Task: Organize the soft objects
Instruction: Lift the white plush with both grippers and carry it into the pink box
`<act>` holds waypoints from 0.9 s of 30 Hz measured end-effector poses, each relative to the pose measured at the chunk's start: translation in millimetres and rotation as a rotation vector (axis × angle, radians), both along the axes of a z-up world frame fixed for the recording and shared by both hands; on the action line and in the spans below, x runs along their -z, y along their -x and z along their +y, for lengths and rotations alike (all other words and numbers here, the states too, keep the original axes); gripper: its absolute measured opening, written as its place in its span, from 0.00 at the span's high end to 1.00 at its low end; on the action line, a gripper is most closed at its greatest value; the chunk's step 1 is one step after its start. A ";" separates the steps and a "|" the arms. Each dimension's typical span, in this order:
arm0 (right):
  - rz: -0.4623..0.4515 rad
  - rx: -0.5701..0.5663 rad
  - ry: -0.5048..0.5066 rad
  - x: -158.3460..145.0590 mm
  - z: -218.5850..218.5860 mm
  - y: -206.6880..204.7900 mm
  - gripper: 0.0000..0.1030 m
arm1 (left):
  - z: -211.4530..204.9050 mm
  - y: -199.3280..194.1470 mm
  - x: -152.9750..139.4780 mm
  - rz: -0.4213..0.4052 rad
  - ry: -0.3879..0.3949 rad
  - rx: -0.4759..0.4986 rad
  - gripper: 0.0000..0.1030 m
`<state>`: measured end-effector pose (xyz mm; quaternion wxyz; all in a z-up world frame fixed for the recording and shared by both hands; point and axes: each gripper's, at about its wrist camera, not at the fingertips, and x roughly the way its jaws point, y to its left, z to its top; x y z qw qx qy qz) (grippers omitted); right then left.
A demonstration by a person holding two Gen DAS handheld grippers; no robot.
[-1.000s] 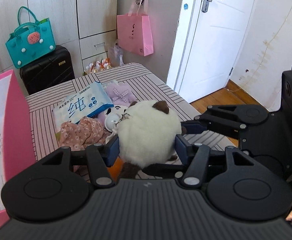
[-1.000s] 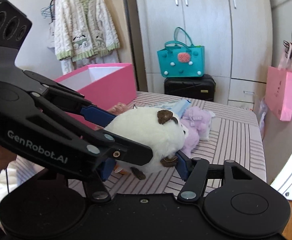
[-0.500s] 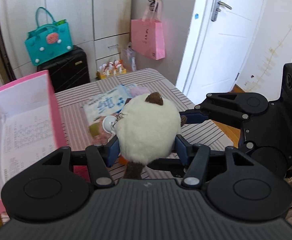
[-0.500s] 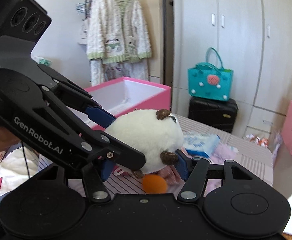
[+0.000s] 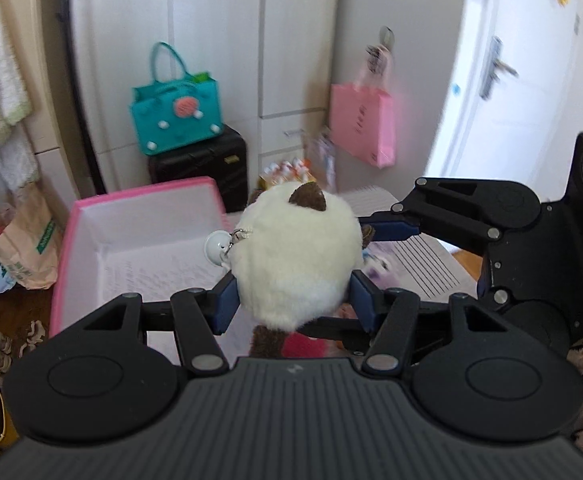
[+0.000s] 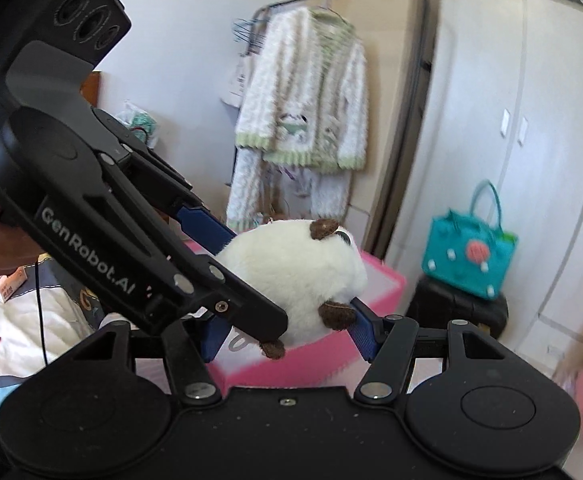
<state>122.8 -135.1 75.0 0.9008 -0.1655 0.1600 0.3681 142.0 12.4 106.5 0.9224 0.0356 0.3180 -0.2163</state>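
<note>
Two tools clamp one plush toy (image 5: 295, 264): round, fluffy white, brown ears, small keychain charm; pink box (image 5: 139, 220) beyond.

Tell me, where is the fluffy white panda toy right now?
The white panda plush is held in the air between both hand-held grippers, left and right, just beside the open pink box.

White plush toy (image 6: 291, 276) clamped by both tools, pink box (image 6: 387, 284) behind

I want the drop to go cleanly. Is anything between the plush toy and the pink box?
Nothing visible. Both grippers, left and right, hold the plush toy in the air by the open pink box, whose visible inside looks empty.
</note>
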 end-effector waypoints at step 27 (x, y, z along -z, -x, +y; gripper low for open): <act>0.181 -0.270 0.226 53.2 121.3 -238.8 0.36 | 101.2 -226.5 83.0 0.446 0.039 -0.273 0.44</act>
